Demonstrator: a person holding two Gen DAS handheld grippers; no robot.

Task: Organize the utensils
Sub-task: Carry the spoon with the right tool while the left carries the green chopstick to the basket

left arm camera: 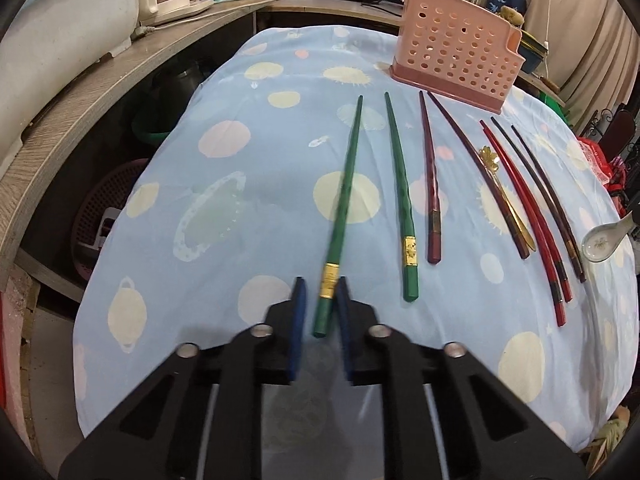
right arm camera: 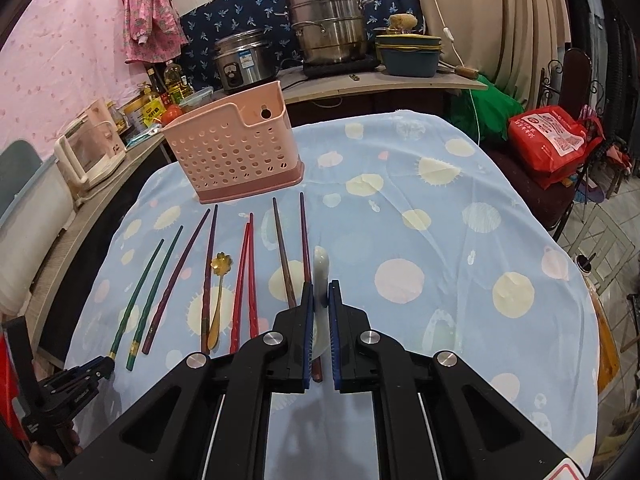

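Lying between the left jaws, green chopstick, gold-banded butt.

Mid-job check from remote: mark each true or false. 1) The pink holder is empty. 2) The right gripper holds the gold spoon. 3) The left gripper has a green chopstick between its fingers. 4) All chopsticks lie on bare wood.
1) True, as far as visible: nothing sticks out of the pink holder.
2) False: the right gripper grips the white ceramic spoon; the gold spoon lies on the cloth.
3) True: left gripper, green chopstick.
4) False: they lie on a blue patterned cloth.
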